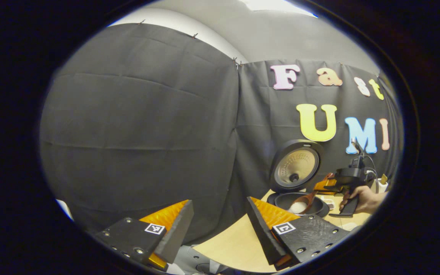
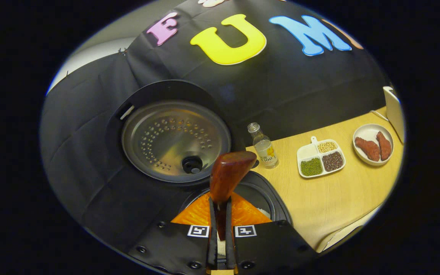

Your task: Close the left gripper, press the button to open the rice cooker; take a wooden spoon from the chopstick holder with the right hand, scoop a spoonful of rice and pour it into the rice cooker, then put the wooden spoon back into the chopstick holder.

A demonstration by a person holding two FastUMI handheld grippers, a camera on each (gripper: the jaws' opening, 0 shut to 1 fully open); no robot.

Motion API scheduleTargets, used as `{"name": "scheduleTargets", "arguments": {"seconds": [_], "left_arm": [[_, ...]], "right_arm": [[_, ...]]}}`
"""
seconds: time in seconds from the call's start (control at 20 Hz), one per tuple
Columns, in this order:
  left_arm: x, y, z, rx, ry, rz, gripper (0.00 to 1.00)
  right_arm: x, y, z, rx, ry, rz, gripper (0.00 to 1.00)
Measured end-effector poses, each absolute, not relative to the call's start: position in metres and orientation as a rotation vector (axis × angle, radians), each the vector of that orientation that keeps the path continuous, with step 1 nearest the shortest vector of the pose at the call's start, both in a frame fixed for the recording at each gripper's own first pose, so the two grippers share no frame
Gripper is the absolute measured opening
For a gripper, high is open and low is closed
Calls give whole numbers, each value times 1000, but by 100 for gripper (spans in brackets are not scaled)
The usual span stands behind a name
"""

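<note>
Currently the wooden spoon [image 2: 227, 179] is clamped by its handle between both fingers of the right tool [image 2: 220, 229], its bowl of rice [image 1: 297, 207] tipped over the open rice cooker [image 1: 298, 204] pot directly below. Lid [image 2: 176, 139] upright behind the tool. Left tool [image 1: 220, 229] released, fingers spread wide, well apart from the cooker. Right of the tool on the table [image 2: 342, 194]: bottle [image 2: 264, 147], divided tray [image 2: 320, 157], plate [image 2: 372, 144].
</note>
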State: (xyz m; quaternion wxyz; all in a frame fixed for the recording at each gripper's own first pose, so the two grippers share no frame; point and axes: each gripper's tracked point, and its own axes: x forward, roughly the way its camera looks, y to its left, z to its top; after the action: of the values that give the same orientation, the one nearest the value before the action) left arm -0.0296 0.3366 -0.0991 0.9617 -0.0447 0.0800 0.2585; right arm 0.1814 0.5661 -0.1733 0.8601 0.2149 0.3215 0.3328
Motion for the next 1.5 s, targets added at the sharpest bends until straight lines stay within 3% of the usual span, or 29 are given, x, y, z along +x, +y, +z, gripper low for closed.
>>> {"name": "scheduleTargets", "arguments": {"seconds": [0.45,0.5,0.55,0.8,1.2,1.25,1.5], "left_arm": [[-27,332,-102,-102,151,517,87],[-27,331,-103,-102,150,517,87],[-28,330,-103,-103,149,516,87],[-29,330,-101,-112,149,517,85],[-30,332,-102,-118,147,522,85],[-31,332,-101,-119,147,523,85],[-34,334,-101,-122,148,526,85]], "right_arm": [[167,568,-158,89,485,799,10],[165,570,-157,48,459,810,6],[163,571,-154,8,434,821,10],[153,579,-146,-233,276,864,10],[132,590,-144,-594,27,900,10],[131,591,-145,-640,-9,900,7],[121,594,-149,-789,-116,907,10]]}}
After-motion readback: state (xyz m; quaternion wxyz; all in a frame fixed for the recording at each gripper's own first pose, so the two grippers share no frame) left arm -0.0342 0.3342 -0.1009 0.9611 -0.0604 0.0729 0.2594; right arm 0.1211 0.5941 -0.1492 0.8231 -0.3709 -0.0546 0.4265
